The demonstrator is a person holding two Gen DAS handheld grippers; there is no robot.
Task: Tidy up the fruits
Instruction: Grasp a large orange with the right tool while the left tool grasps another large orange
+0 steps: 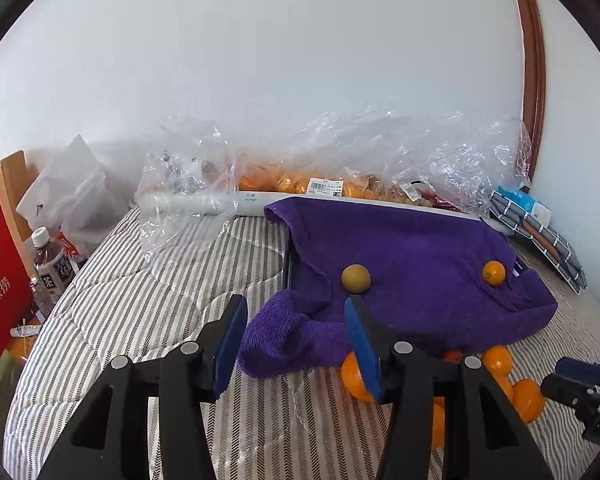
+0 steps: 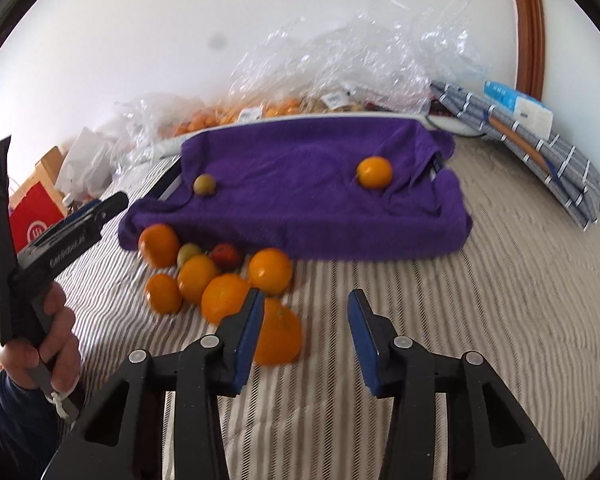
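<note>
A purple towel [image 2: 308, 192] covers a tray on the striped bed. On it lie a greenish-yellow fruit [image 2: 204, 185] at left and a small orange [image 2: 374, 172] at right; both also show in the left wrist view, the green fruit [image 1: 356, 278] and the orange [image 1: 493, 273]. Several oranges [image 2: 224, 296], a red fruit [image 2: 226, 256] and a pale green fruit [image 2: 188, 253] lie in a heap in front of the towel. My right gripper [image 2: 306, 312] is open and empty, just right of the heap. My left gripper [image 1: 296, 316] is open and empty, before the towel's left corner.
Clear plastic bags [image 1: 340, 160] with more oranges lie along the wall behind the towel. A folded striped cloth [image 2: 540, 148] and a blue-white pack [image 2: 520, 108] lie at the right. A red bag [image 1: 0, 280] and bottles [image 1: 50, 268] stand at the left.
</note>
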